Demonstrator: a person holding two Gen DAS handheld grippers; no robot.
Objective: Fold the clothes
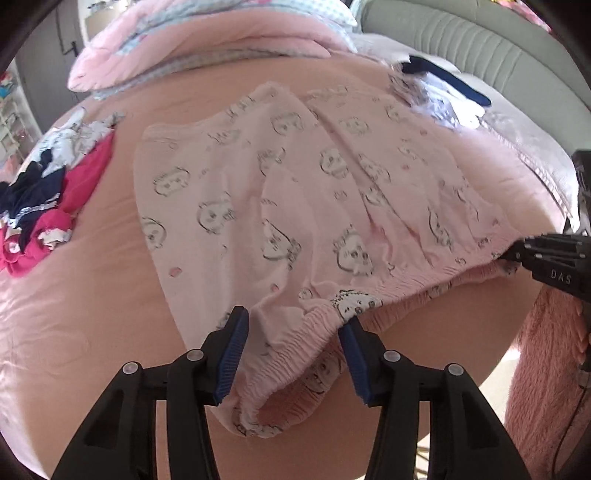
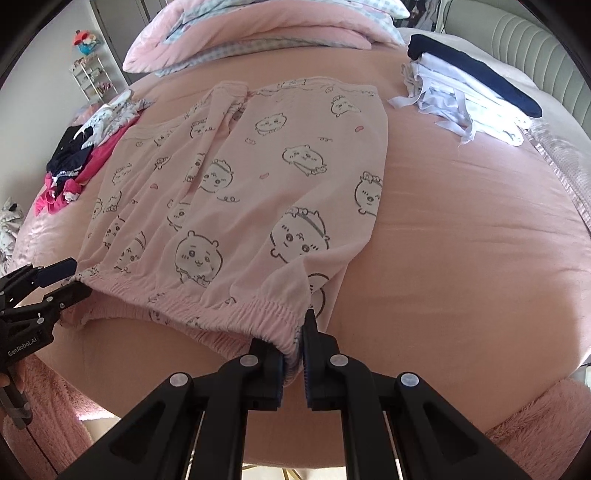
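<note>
Pale pink pyjama trousers printed with cartoon faces lie spread on the pink bed, their elastic waistband at the near edge. My right gripper is shut on the waistband's right end. My left gripper is open, its blue-padded fingers on either side of the waistband's left end. The trousers also fill the left wrist view. The left gripper shows at the left in the right wrist view, and the right gripper at the right edge of the left wrist view.
A heap of unfolded pink, navy and white clothes lies at the left. A stack of folded white and navy clothes sits at the back right. A folded pink quilt lies at the back. A fuzzy pink rug lies below the bed edge.
</note>
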